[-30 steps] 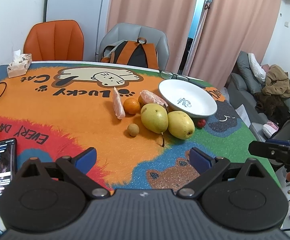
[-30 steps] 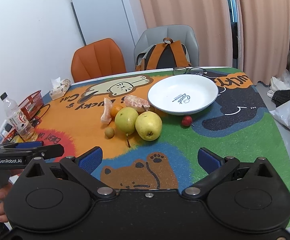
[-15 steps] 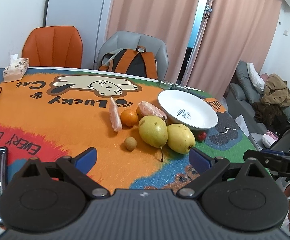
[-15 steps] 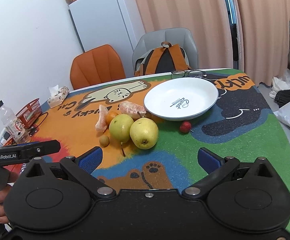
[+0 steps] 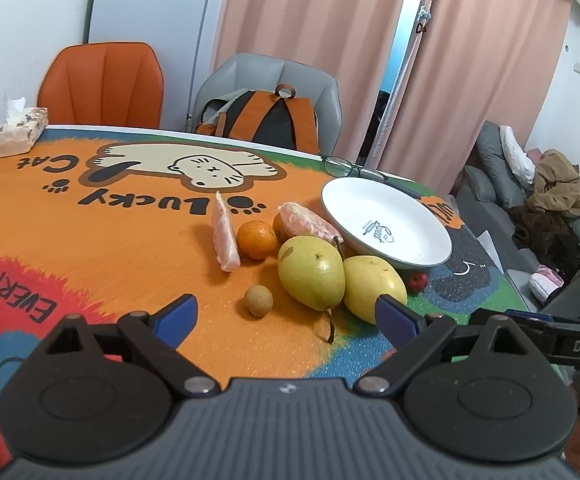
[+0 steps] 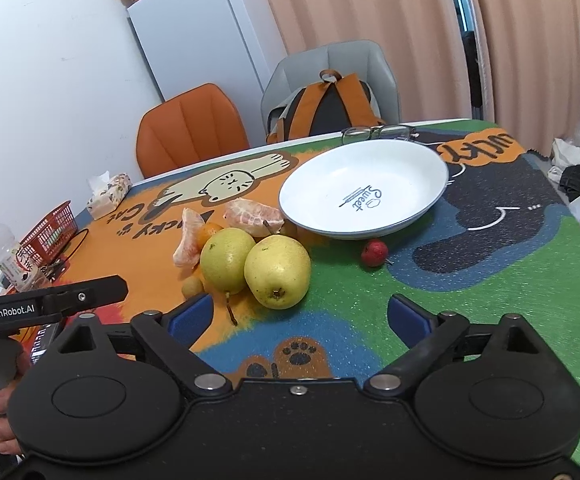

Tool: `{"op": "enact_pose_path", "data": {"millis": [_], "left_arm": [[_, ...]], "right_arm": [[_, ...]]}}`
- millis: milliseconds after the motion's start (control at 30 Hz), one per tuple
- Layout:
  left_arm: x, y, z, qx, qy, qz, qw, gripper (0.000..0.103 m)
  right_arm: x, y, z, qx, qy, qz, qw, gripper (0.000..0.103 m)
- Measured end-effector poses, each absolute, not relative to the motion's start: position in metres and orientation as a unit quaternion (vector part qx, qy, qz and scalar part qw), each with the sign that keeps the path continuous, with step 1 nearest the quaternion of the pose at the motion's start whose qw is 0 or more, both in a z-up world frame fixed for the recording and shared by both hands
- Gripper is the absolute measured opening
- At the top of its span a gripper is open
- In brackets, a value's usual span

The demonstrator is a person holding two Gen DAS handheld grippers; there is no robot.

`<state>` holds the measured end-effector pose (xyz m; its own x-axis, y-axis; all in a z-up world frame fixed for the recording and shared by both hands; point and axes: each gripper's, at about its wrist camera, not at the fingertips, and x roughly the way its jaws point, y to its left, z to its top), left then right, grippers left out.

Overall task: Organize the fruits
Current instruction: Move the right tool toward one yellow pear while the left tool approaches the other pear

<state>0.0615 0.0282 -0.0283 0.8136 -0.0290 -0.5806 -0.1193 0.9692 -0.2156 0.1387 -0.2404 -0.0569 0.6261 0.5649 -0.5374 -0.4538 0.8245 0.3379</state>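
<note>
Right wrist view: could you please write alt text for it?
The open right gripper, holding nothing, faces two yellow pears lying touching on a colourful cat-print table mat, with an empty white plate behind them.

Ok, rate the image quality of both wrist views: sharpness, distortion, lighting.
Left wrist view: sharp, strong fisheye bending of the curtains, even soft light, faint shadow under the pears. Right wrist view: equally sharp, dark corner vignette, white plate bright but not blown out.
</note>
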Motion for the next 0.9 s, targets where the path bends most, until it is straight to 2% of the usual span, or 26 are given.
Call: {"op": "enact_pose_path", "data": {"millis": [300, 467, 900], "left_arm": [[0.093, 0.027, -0.039, -0.122, 0.318, 0.014, 0.94, 0.085], [0.114, 0.029, -0.049, -0.132, 0.338, 0.006, 0.932, 0.073], [0.153, 0.036, -0.063, -0.148, 0.366, -0.002, 0.919, 0.067]], "right_arm": [[0.17, -0.224, -0.074, 0.09, 0.349, 0.297, 0.884, 0.085], [0.187, -0.214, -0.084, 0.091, 0.368, 0.304, 0.874, 0.08], [0.22, -0.185, -0.098, 0.089, 0.4, 0.338, 0.847, 0.077]]}}
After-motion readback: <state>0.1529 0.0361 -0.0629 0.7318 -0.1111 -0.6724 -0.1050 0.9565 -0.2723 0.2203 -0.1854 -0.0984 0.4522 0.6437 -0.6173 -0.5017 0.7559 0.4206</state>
